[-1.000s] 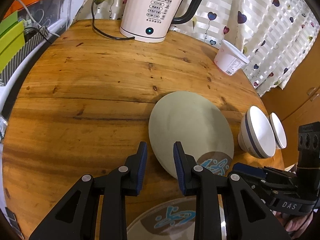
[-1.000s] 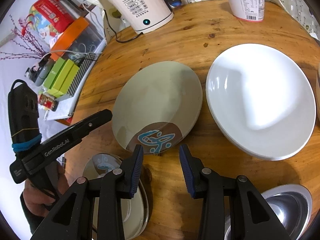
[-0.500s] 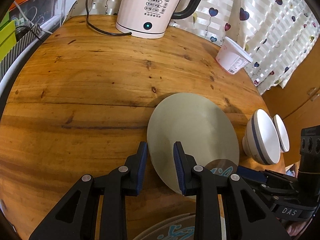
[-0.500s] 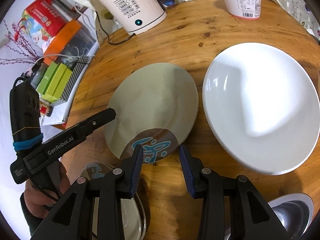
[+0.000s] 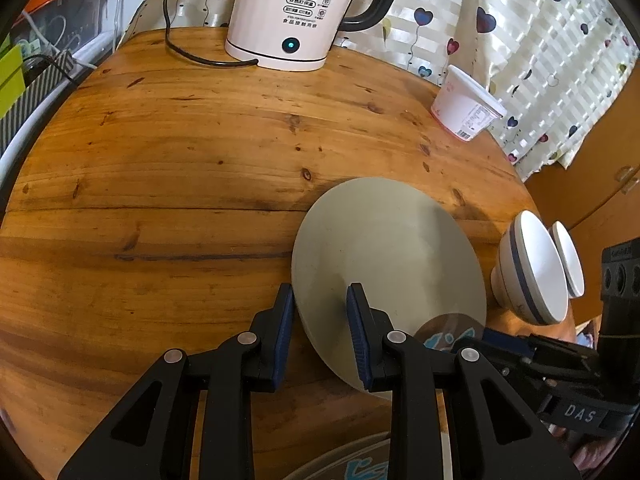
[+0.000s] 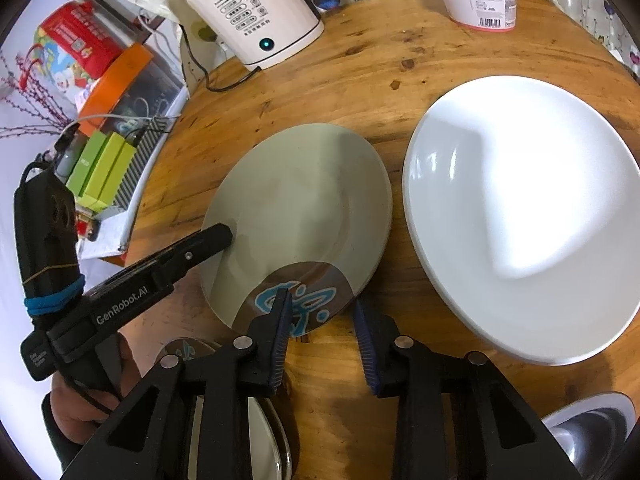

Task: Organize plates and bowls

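A grey-green plate (image 5: 384,252) with a brown patch and a blue pattern lies on the round wooden table (image 5: 160,184). My left gripper (image 5: 318,292) straddles the plate's left rim, one finger over the plate and one over the table, with a gap left beside the rim. My right gripper (image 6: 320,304) straddles the near rim at the brown patch (image 6: 304,292). Its jaws are closing and the pads do not press on the rim. A large white plate (image 6: 520,220) lies to the right. Two white bowls (image 5: 532,272) with a blue stripe stand at the table's right edge.
A white kettle (image 5: 296,12) with its cord and a white tub (image 5: 468,108) stand at the back. A patterned plate (image 6: 240,432) lies under the grippers and a metal bowl (image 6: 592,436) at the lower right. Boxes (image 6: 100,168) crowd the left side. A hand (image 6: 80,404) holds the left gripper.
Both grippers have edged a little closer to the grey-green plate. The right gripper's fingers have drawn nearer to each other around the plate's near rim. The left fingers keep the same gap.
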Demonstrator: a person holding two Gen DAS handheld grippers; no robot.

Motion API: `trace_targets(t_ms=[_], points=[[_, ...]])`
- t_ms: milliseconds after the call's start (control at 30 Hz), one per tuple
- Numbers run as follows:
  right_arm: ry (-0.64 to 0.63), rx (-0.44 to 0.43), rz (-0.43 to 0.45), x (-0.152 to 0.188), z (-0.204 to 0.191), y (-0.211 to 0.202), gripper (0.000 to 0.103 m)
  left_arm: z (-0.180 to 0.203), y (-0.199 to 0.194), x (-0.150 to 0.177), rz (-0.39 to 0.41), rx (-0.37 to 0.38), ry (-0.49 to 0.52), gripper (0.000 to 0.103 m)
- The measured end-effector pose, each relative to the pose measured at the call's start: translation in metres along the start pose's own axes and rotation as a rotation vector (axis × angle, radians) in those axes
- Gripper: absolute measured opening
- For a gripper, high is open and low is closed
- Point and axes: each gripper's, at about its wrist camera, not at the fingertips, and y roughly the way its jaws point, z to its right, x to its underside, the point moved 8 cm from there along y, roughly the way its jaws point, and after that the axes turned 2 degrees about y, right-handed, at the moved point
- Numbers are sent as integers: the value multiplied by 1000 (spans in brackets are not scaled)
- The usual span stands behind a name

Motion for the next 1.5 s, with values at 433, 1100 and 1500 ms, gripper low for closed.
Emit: trace_targets(t_ms=[433,1100,1500], points=[[-29,-9,9,0,-7,-2,29,-2,-13,8,14,-22,-5,28],[-84,-36,25,7,-22,-18,29,0,-45,22,66,-43,-40,28],[-130,-56,20,24,-32,-30,29,2,-71,46,100,-64,-71,28]])
